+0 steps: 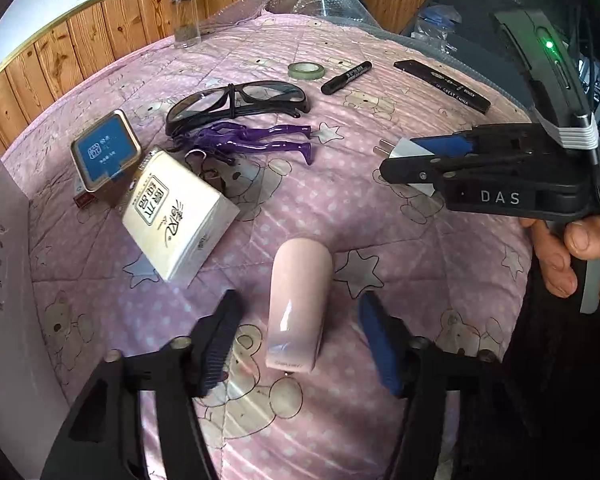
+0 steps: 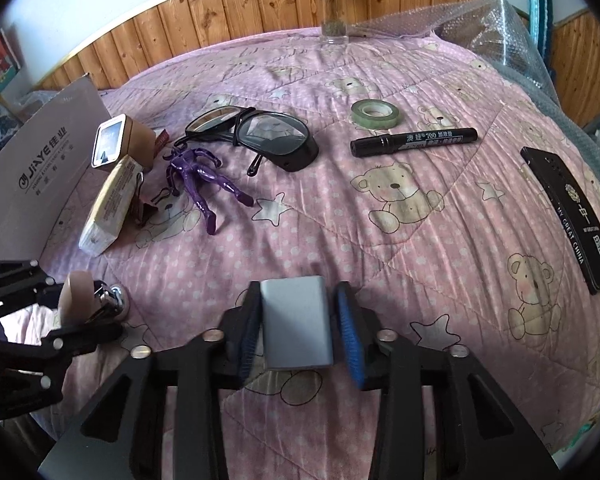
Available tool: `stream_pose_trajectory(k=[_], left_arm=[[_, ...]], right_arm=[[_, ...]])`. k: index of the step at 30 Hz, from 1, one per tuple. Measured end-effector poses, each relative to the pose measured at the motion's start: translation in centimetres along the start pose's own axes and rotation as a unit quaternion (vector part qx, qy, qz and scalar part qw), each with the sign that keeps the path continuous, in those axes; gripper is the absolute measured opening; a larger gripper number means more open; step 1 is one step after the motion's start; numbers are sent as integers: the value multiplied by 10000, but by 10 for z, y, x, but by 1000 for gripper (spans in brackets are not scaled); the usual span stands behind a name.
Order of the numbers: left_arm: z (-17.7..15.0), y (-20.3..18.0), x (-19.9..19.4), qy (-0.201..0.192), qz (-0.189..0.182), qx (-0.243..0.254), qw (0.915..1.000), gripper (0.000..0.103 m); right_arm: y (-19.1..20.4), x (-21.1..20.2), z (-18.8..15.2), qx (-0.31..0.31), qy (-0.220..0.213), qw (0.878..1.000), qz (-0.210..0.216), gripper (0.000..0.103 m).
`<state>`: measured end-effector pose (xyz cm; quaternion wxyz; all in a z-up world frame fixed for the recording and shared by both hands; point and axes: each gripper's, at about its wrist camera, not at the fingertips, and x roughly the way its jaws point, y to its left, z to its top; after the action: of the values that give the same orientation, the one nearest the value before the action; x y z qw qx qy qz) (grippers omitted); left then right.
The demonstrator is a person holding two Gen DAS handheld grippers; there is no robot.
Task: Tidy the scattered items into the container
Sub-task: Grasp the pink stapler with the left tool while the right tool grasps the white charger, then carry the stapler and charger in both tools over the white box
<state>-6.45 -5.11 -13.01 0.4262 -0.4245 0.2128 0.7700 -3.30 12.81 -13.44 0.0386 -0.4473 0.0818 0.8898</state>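
The right gripper has its fingers clamped on a grey plug adapter, held clear above the pink bear-print quilt; in the left wrist view its prongs point left. The left gripper has its fingers spread wide, one on each side of a pink oblong case lying on the quilt, neither touching it as far as the view shows. Past it lie a white carton, a blue-lidded tin, a purple figurine and black safety glasses. Farther off sit a green tape roll, a black marker and a black phone case. A glass jar stands upright at the far edge. The white cardboard box, probably the container, stands at the left edge
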Motion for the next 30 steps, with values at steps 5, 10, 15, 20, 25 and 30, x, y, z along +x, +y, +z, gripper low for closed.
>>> stream_pose_trajectory(k=[5, 10, 15, 20, 25, 30], left_arm=[[5, 3, -2, 126, 88, -398, 9991, 29], [-1, 14, -17, 180, 41, -1006, 9948, 28], [-1, 20, -41, 32, 170, -1248, 9920, 28], [3, 20, -65, -165, 271, -1295, 9911, 28], [2, 21, -84, -211, 498, -1411, 9885, 28], [-1, 26, -107, -286, 694, -1567, 9848, 28]], right_arm=[[3, -14, 3, 43, -74, 10000, 27, 32], [15, -28, 2, 1, -150, 9998, 88, 32], [26, -35, -4, 65, -131, 9996, 259, 32], [40, -49, -7, 58, -147, 9991, 392, 32], [61, -64, -7, -80, -203, 9991, 359, 32], [85, -79, -6, -244, -288, 9985, 394, 32]])
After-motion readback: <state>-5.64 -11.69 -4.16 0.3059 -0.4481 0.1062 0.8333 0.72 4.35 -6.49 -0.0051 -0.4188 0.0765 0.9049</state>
